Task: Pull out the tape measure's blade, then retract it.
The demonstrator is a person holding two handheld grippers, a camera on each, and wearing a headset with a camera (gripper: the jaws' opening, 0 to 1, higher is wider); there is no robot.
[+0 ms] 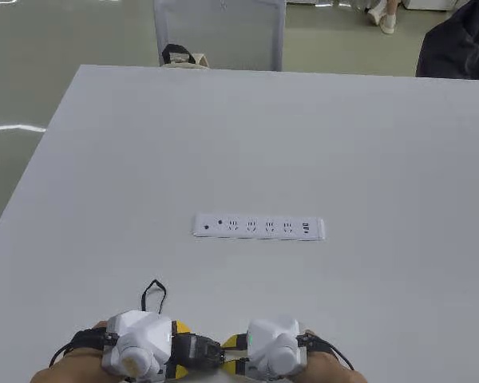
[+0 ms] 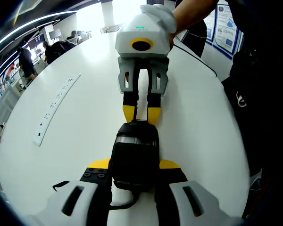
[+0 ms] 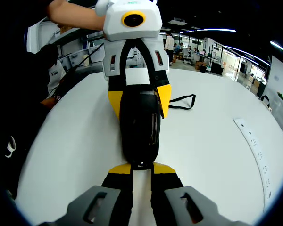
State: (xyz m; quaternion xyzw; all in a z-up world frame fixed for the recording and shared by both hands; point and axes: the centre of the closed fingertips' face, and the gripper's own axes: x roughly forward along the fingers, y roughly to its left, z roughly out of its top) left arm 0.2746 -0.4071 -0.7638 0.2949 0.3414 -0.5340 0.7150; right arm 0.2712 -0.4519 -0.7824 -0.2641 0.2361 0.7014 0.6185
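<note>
Tape measure (image 1: 193,351), black-cased, sits at the near edge of the white table (image 1: 263,144), clamped across its body by the left gripper (image 2: 134,164). Right gripper (image 3: 141,168) faces it, jaws drawn narrow at the case's front end. Whether they pinch the blade tip cannot be told.

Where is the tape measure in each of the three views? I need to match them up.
Head view: tape measure at the bottom edge, between the left gripper and the right gripper.
Left gripper view: lower centre, between that gripper's own jaws.
Right gripper view: centre, just above that gripper's own jaw tips.
Shared landmark: the power strip, at left in the left gripper view and at right in the right gripper view.
</note>
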